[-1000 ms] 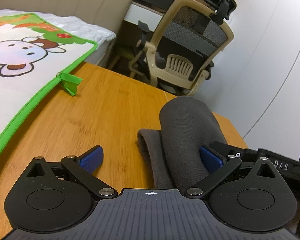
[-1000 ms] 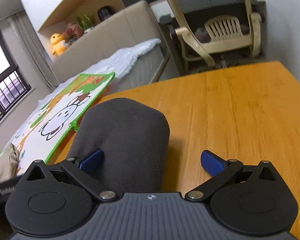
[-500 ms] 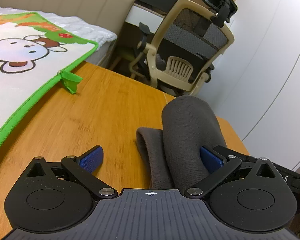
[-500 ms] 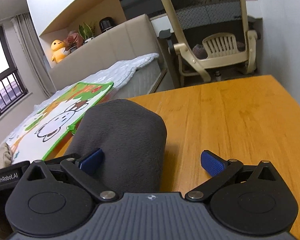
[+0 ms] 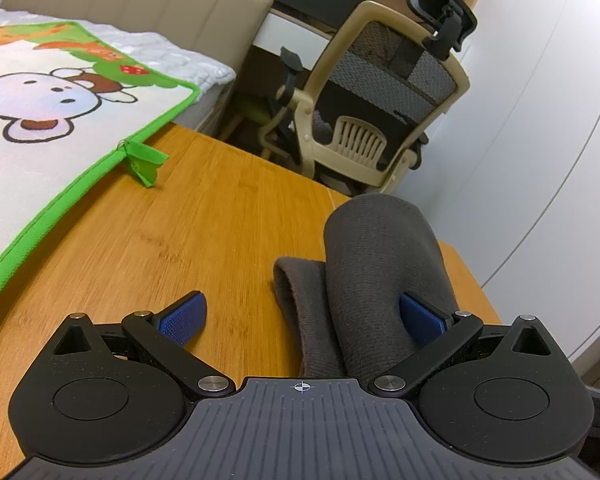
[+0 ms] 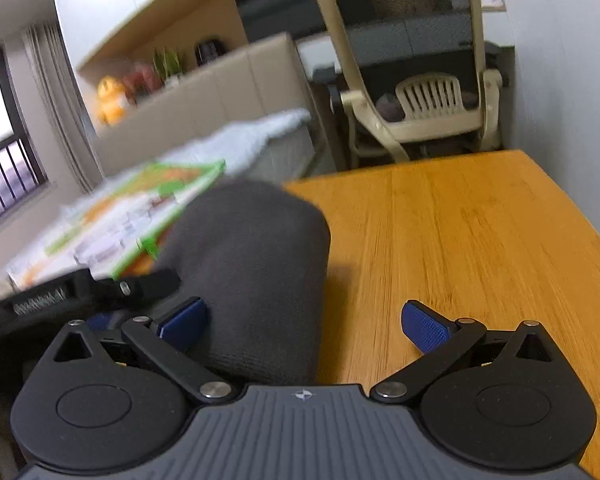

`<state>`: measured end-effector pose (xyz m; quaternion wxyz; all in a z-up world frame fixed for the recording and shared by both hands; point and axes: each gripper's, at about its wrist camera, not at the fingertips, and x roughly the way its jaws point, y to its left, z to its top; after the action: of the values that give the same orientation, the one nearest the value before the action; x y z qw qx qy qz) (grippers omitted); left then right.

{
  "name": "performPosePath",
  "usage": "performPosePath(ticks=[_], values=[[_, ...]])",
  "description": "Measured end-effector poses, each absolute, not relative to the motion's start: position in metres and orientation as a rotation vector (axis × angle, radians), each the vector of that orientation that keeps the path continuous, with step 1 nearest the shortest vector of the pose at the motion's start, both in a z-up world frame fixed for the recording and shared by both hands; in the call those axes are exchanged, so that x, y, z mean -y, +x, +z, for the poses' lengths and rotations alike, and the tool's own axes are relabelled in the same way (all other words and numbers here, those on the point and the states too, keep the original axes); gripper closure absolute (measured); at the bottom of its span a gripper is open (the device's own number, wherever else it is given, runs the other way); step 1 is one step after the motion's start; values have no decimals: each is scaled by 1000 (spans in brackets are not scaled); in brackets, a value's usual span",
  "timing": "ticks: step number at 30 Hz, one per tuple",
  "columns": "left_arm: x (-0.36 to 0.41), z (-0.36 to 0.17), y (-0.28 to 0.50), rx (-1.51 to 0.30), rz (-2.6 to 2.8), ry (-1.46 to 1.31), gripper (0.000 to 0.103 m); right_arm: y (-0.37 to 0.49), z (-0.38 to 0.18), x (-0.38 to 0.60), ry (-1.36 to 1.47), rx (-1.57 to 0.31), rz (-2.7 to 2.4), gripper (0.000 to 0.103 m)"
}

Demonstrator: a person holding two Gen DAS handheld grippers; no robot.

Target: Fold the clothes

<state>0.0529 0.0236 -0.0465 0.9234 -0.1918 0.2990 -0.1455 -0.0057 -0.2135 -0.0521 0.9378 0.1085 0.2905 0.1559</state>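
A dark grey folded garment (image 5: pixel 380 264) lies in a thick bundle on the wooden table (image 5: pixel 204 216). My left gripper (image 5: pixel 300 316) is open; the garment lies between its blue pads, against the right pad (image 5: pixel 422 318). In the right wrist view the same garment (image 6: pixel 252 264) lies between the pads of my open right gripper (image 6: pixel 302 318), against the left pad (image 6: pixel 184 320). The left gripper's body (image 6: pixel 92 288) shows beside it, to the left.
A cartoon mat with a green border (image 5: pixel 60 128) overhangs the table's left side, with a bed behind it. A beige mesh office chair (image 5: pixel 380 92) stands beyond the table's far edge. A white wall is on the right.
Both views have tilted up and shifted slightly; the right wrist view is now blurred from motion. Both grippers stay open around the grey garment.
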Motion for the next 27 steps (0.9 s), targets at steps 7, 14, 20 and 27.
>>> performPosePath(ticks=[7, 14, 20, 27], values=[[-24, -46, 52, -612, -302, -396, 0, -7, -53, 212, 206, -597, 310, 0], [-39, -48, 32, -575, -259, -489, 0, -12, -53, 214, 205, -589, 303, 0], [-59, -49, -8, -540, -186, -558, 0, -30, -53, 233, 302, -476, 283, 0], [-63, -46, -52, -550, -189, -525, 0, -61, -53, 247, 321, -443, 235, 0]])
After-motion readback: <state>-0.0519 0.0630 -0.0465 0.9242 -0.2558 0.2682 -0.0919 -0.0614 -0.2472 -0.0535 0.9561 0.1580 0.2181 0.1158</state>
